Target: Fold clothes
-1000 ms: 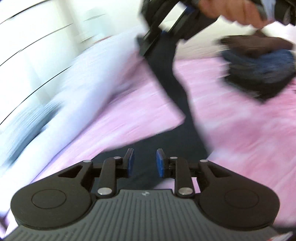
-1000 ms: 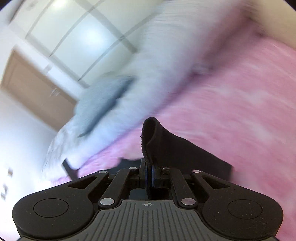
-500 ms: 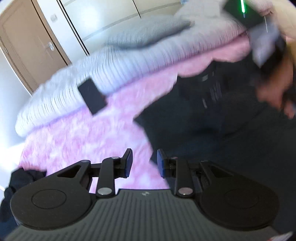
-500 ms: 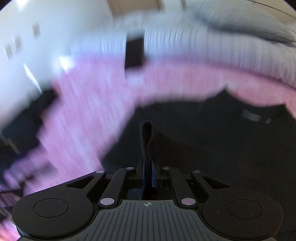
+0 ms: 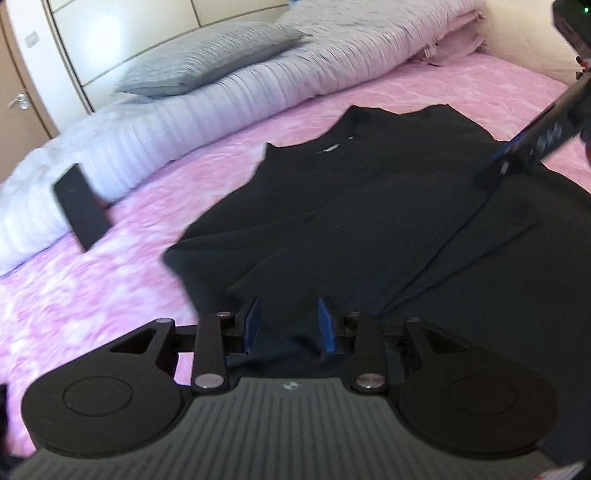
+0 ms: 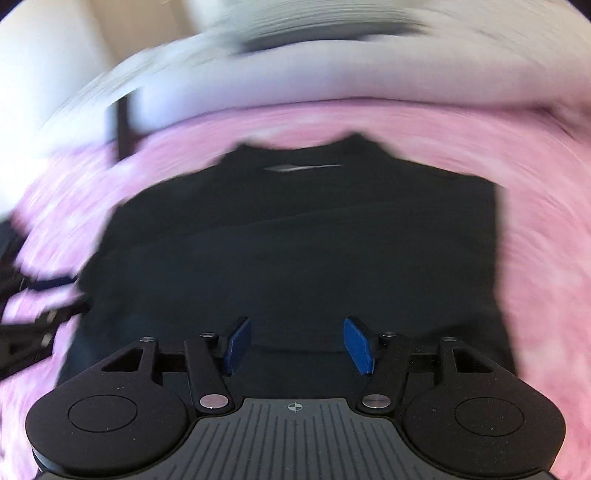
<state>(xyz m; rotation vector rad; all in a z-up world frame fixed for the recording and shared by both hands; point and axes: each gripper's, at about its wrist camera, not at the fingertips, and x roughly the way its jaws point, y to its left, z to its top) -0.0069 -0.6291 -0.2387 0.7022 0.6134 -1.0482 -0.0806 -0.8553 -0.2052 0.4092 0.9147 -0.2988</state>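
Presently, left to right. Left gripper (image 5: 289, 325): jaws opening, dark cloth bunched between its blue pads (image 5: 253, 325), no visible pinch; judged to be releasing a laid fold. Black garment (image 5: 369, 206): flat on the pink bedspread (image 5: 110, 280), collar far, one side panel doubled over the middle, matte, nearly creaseless. Right gripper (image 6: 297, 345): jaws opening, nothing gripped, hovering above the garment.

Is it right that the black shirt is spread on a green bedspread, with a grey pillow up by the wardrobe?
Not quite. The bedspread is pink, not green, as the left wrist view shows. The black shirt does lie spread on it, and the grey pillow sits by the wardrobe.
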